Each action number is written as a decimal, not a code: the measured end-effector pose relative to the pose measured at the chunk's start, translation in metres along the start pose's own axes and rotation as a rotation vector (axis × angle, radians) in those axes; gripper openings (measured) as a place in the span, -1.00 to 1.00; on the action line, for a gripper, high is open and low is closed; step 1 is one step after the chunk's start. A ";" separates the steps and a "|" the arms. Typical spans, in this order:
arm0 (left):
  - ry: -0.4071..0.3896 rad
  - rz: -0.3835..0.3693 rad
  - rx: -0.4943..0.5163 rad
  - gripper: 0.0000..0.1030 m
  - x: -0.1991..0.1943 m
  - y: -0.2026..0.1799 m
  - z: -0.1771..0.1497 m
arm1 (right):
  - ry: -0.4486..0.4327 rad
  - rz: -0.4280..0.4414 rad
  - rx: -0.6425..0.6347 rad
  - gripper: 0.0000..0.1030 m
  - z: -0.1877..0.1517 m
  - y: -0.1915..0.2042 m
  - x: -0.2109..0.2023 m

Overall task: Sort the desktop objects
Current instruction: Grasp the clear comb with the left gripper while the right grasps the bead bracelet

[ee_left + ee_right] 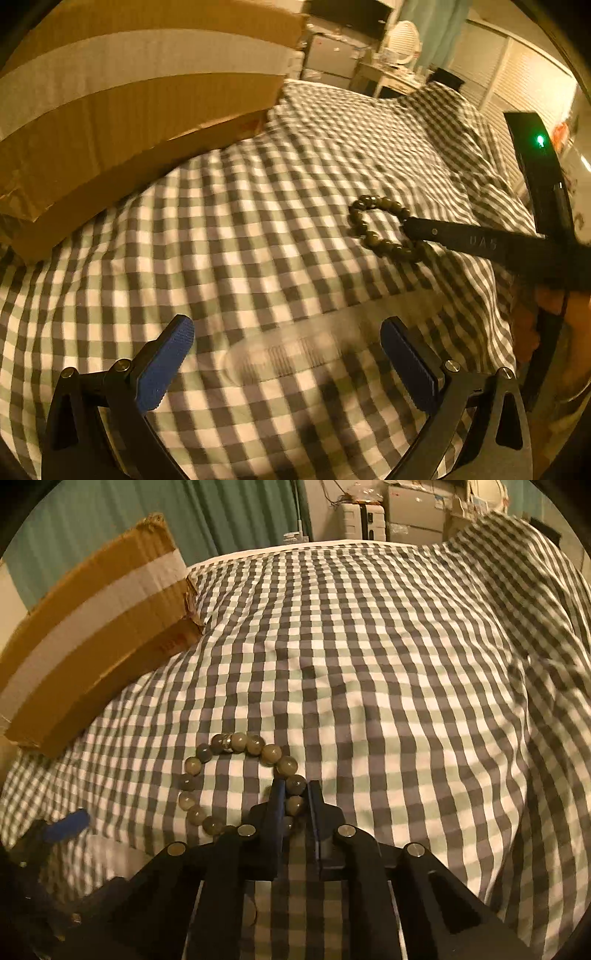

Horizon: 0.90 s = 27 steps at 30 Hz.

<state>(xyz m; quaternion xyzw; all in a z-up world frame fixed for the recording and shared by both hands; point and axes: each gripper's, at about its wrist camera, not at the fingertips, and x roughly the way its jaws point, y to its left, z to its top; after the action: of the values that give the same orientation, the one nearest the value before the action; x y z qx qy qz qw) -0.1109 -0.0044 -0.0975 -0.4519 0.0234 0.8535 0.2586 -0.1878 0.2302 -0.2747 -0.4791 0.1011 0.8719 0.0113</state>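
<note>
Right claw [295, 792] pinching bead bracelet [236, 743]; blurred clear object [280, 356] only in left view.

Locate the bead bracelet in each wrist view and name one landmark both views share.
Left wrist view: bead bracelet lies right of centre on the checked cloth, the right tool shut on its right side.
Right wrist view: lower centre-left, its right side pinched.
Shared landmark: the cardboard box, left in both.
</note>
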 end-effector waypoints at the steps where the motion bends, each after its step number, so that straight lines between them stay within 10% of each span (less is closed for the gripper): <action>1: -0.005 -0.011 0.015 1.00 0.002 -0.003 0.001 | -0.009 -0.014 0.002 -0.78 -0.003 -0.002 -0.005; 12: 0.049 -0.038 0.326 1.00 0.035 -0.044 0.009 | -0.031 0.082 0.177 -0.78 -0.009 -0.043 -0.041; 19: 0.026 -0.105 0.356 -0.34 0.020 -0.044 0.006 | 0.000 0.097 0.206 -0.78 -0.008 -0.043 -0.037; 27: 0.041 -0.104 0.343 -0.45 0.007 -0.056 -0.009 | 0.001 0.105 0.195 -0.77 -0.009 -0.041 -0.038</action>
<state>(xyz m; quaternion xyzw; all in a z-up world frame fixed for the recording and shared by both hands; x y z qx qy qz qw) -0.0810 0.0447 -0.0978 -0.4189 0.1506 0.8130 0.3753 -0.1553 0.2716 -0.2546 -0.4701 0.2103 0.8571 0.0123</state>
